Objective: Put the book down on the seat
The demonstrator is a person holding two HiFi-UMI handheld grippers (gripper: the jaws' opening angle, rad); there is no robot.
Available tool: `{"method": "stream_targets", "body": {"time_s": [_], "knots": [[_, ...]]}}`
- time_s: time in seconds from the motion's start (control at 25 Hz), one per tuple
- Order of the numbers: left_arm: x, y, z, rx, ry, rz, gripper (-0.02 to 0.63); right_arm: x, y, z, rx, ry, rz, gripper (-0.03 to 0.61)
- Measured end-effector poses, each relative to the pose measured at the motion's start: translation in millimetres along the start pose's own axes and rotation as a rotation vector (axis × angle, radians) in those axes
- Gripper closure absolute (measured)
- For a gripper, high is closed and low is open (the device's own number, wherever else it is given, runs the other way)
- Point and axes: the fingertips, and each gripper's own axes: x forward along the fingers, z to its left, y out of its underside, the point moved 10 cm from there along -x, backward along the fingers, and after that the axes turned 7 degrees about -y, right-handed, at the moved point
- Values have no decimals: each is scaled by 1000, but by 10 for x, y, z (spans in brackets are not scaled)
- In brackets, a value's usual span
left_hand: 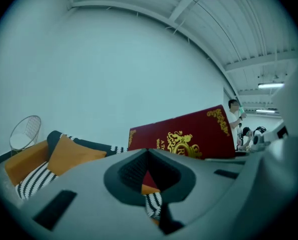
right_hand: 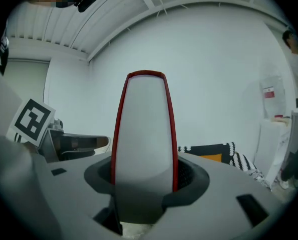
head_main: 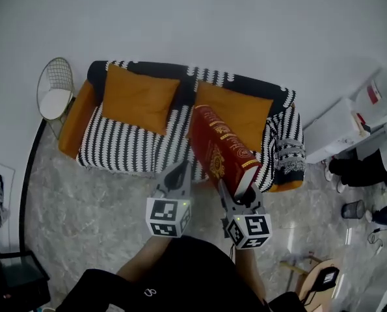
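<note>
**Red book held in the air over the sofa, not yet on the seat**

The right gripper (head_main: 235, 191) has its fingers (right_hand: 189, 176) closed on the lower end of the book (head_main: 220, 148). That end is hidden in the grip. In the right gripper view only the pale, smooth page block between two thin red cover edges shows (right_hand: 143, 129).

The book is a thick hardback with a dark red cover and gold ornament. It is tilted and hangs over the front edge of the seat (head_main: 121, 149), toward the sofa's right end, touching nothing but the fingers. Its gold lettering is too small to read in the left gripper view (left_hand: 189, 134), where the gripper's grey body cuts off its bottom edge.

The left gripper (head_main: 180, 168) is just beside it. Its fingers are drawn together and hold nothing (left_hand: 147, 154).

A black-and-white striped knitted throw (head_main: 281, 149) hides most of the sofa, leaving an orange arm (head_main: 75, 119) bare at the left end. Two square orange cushions lean on the back. The left one (head_main: 139, 97) is in full view and the book partly covers the right one (head_main: 245, 112). A round wire chair (head_main: 53, 90) stands past the left end on the grey marbled floor (head_main: 95, 207).
</note>
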Motion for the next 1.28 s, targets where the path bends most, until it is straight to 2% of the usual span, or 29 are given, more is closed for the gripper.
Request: {"method": "stream_targets", "body": {"time_s": [0.2, 0.4, 0.68, 1.0, 1.28], "knots": [[520, -104, 184, -3, 21, 30, 601, 422, -98, -200, 23, 29, -10, 340], [811, -152, 146, -2, 48, 57, 601, 595, -148, -429, 29, 75, 12, 341], [1076, -121, 133, -16, 58, 91, 601, 762, -197, -661, 27, 86, 48, 341], [1255, -10, 88, -67, 56, 158, 601, 907, -200, -778, -47, 68, 140, 340], [1344, 169, 219, -114, 4, 228, 601, 1072, -87, -832, -107, 8, 225, 341]]}}
